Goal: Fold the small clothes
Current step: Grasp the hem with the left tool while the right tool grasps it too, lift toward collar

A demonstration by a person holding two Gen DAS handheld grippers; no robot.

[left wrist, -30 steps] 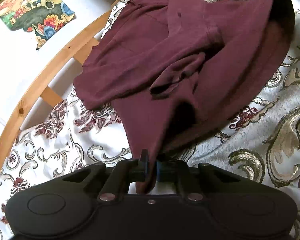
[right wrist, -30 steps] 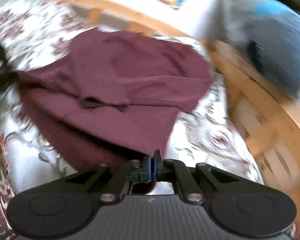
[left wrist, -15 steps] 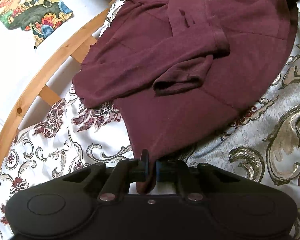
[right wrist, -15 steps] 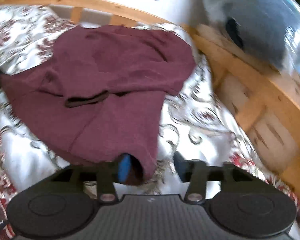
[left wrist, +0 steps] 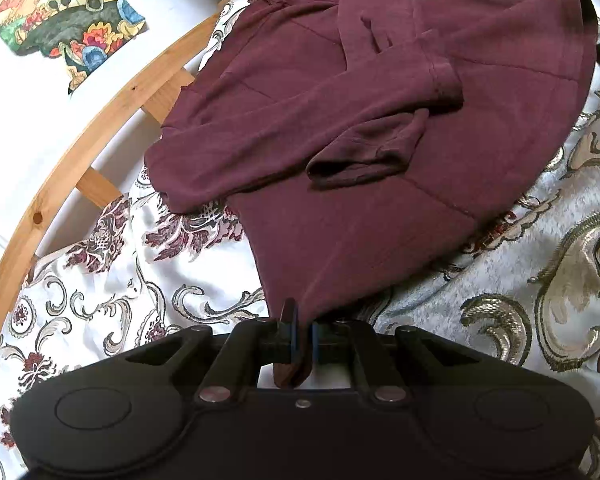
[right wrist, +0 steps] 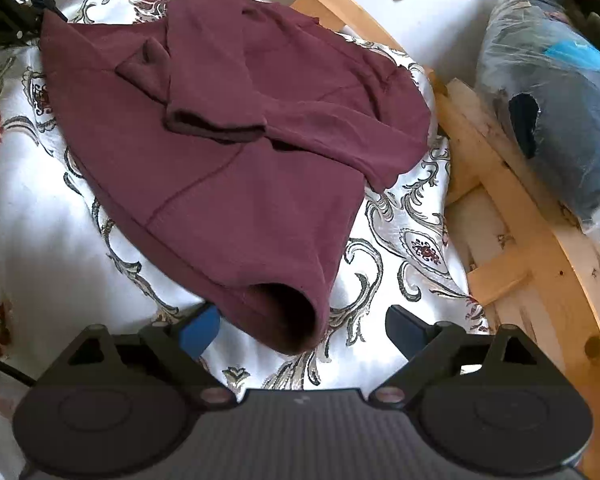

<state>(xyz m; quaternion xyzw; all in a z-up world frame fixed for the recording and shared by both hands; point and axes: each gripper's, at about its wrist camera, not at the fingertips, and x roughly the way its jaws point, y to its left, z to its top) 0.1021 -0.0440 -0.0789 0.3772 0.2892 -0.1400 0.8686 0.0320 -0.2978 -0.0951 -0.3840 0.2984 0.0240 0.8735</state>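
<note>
A small maroon long-sleeved garment [left wrist: 340, 128] lies spread on the patterned bedspread [left wrist: 500, 288], both sleeves folded across its front. My left gripper [left wrist: 302, 332] is shut on the garment's near hem corner. In the right wrist view the garment [right wrist: 236, 152] lies flat, and its other hem corner rests between the fingers of my right gripper [right wrist: 302, 326], which is open wide and holds nothing. The left gripper also shows in the right wrist view [right wrist: 16, 0] at the top left, at the garment's far corner.
A curved wooden bed frame [left wrist: 60, 168] runs along the left, with a white wall and a colourful picture [left wrist: 64, 28] behind. In the right wrist view the wooden frame [right wrist: 532, 232] runs on the right, with a plastic-wrapped dark bundle [right wrist: 560, 92] on it.
My right gripper has opened and let go of the hem corner, which dropped onto the bedspread. The lifted hem has come down and the garment now lies flat. My left gripper stays shut.
</note>
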